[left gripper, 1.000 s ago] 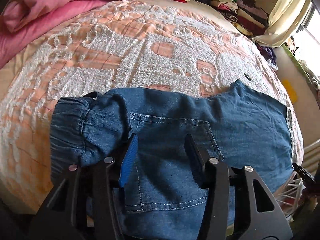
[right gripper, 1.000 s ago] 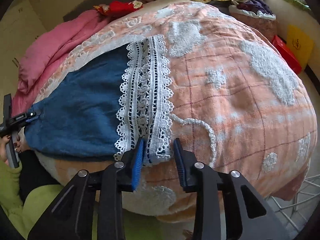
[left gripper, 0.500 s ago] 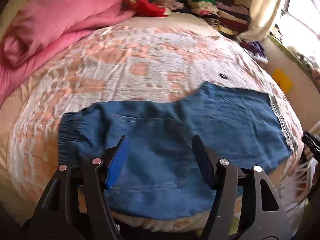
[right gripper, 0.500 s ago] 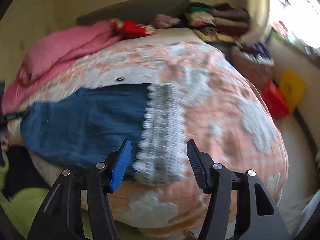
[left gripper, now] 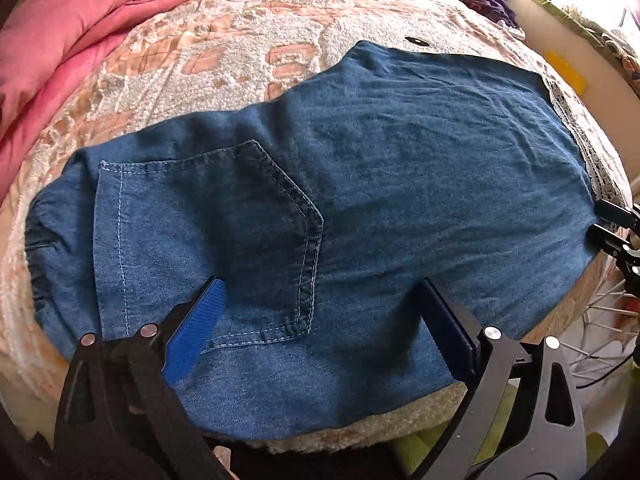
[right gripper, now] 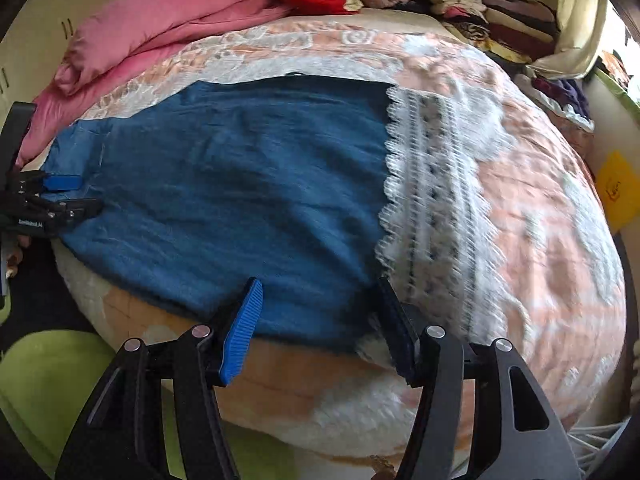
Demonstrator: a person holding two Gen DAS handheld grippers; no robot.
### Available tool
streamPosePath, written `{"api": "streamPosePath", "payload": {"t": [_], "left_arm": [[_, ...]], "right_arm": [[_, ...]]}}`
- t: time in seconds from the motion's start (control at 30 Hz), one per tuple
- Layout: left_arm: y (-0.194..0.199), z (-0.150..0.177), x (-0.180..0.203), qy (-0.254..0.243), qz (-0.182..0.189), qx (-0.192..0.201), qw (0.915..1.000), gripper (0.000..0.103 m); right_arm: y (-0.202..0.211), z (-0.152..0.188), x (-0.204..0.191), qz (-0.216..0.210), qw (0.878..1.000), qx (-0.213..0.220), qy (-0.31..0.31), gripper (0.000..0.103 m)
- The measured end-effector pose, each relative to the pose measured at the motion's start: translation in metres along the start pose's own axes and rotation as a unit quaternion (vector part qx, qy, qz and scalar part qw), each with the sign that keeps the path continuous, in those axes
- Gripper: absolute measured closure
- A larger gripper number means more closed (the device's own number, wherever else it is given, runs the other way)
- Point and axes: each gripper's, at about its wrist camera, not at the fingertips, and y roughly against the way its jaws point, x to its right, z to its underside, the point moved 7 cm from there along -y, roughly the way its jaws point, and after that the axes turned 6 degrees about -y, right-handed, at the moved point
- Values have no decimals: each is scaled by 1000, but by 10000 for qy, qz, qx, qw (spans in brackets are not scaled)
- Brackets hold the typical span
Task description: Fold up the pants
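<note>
Denim pants [left gripper: 360,184] laid flat on bed [left gripper: 248,52], lace hem [right gripper: 436,208] at right, left gripper [left gripper: 320,320] fingers spread apart over pocket, right gripper [right gripper: 320,320] fingers spread, nothing held.

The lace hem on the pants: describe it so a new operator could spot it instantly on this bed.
Start at the peach and white bedspread covering the bed, then find the blue denim pants spread flat across it. At the leg end near the right gripper runs a broad band of white lace trim. Its scalloped edges and openwork pattern separate it from the plain denim and the fuzzy bedspread.
</note>
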Motion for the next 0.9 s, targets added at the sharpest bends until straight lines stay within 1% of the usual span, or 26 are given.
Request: {"api": "streamPosePath", "payload": {"t": [0.07, 0.17, 0.27, 0.3, 0.37, 0.47, 0.6, 0.67, 0.73, 0.83, 0.87, 0.9], "left_arm": [[0, 0, 0, 0, 27, 8, 10000, 12], [2, 1, -1, 11, 47, 26, 10000, 12], [8, -1, -1, 75, 60, 174, 9998, 11], [10, -3, -2, 106, 57, 240, 9996, 10], [20, -6, -8, 174, 8, 418, 9990, 10], [30, -10, -16, 220, -169, 580, 9979, 10], [41, -17, -28, 368, -200, 730, 9965, 10], [46, -24, -34, 494, -149, 803, 9954, 10], [50, -31, -41, 611, -113, 881, 9942, 10], [53, -47, -43, 615, -105, 986, 9932, 10], [51, -53, -38, 568, -91, 969, 9936, 12], [49, -57, -35, 537, -48, 950, 9940, 16]], "right_arm": [[1, 2, 1, 1, 10000, 19, -14, 47], [-2, 3, -5, 175, 9998, 1, 132, 46], [1, -1, -6, 80, 10000, -6, 26, 42], [4, -2, -6, 16, 10000, 26, -25, 40], [16, -6, -6, -123, 9996, 196, -130, 26], [35, -16, -4, -180, 9982, 540, -177, 25], [50, -34, -2, -238, 9954, 902, -228, 25], [51, -43, -3, -282, 9948, 947, -238, 25], [46, -53, -4, -227, 9946, 992, -202, 25], [32, -69, -9, -161, 9950, 980, -117, 25], [27, -75, -11, -117, 9951, 980, -77, 25], [20, -82, -14, -79, 9955, 949, -32, 25]]}}
